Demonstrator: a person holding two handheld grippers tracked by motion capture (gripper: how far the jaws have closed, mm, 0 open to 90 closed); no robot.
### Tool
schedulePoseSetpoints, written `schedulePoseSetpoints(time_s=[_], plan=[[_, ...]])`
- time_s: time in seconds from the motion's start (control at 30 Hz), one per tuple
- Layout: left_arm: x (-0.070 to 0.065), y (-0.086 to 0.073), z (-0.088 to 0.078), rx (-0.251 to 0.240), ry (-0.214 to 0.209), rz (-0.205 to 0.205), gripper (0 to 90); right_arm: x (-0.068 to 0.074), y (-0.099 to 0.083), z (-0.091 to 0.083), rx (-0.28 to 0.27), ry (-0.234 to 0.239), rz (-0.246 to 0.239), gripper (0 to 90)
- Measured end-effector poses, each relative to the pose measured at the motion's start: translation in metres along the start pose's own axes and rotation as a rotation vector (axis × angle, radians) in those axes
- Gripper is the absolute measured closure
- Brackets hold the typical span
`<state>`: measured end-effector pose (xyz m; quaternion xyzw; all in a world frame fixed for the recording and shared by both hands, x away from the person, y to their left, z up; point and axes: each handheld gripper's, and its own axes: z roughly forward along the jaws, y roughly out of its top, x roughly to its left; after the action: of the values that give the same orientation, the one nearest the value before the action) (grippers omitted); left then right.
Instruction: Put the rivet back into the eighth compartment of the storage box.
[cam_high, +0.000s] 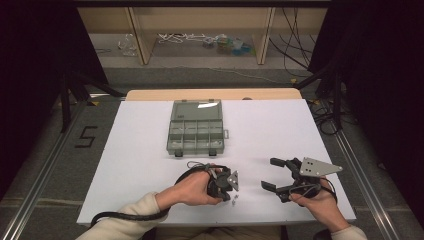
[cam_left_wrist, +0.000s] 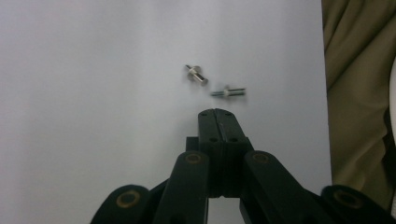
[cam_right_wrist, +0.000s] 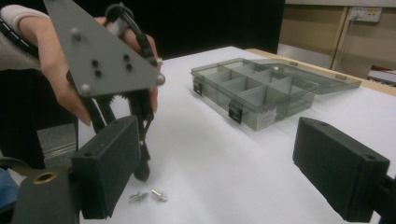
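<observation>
Two small metal screws (cam_left_wrist: 196, 74) (cam_left_wrist: 228, 92) lie side by side on the white table near its front edge, seen as a pair (cam_high: 234, 200) in the high view. My left gripper (cam_left_wrist: 216, 114) points down at them, its jaws shut with nothing between them, the tips just short of the screws. In the right gripper view the left gripper's tips (cam_right_wrist: 142, 172) stand beside the screws (cam_right_wrist: 159, 195). My right gripper (cam_high: 272, 174) is held to the right, wide open and empty. A grey compartment box (cam_high: 195, 132) sits mid-table with its lid open.
The compartment box (cam_right_wrist: 254, 91) has several dividers. The white table top (cam_high: 140, 150) ends in a wooden strip (cam_high: 212, 94) at the far side. The table's near edge and the person's trousers (cam_left_wrist: 359, 93) lie close to the screws.
</observation>
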<state>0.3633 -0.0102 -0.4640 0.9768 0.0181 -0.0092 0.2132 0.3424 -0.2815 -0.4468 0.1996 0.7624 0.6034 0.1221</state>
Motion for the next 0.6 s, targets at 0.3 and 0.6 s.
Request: schedulePoseSetpoints(time_s=[0.3,0.6], plan=[[0.003,-0.002,0.000,-0.017,0.003,-0.033,89.6,0.000,0.001,-0.002,0.026,-0.015,-0.003,15.8],[0.002,0.002,-0.012,-0.073,0.000,-0.051,77.2,0.000,0.001,-0.002,0.016,-0.011,-0.006,15.8]])
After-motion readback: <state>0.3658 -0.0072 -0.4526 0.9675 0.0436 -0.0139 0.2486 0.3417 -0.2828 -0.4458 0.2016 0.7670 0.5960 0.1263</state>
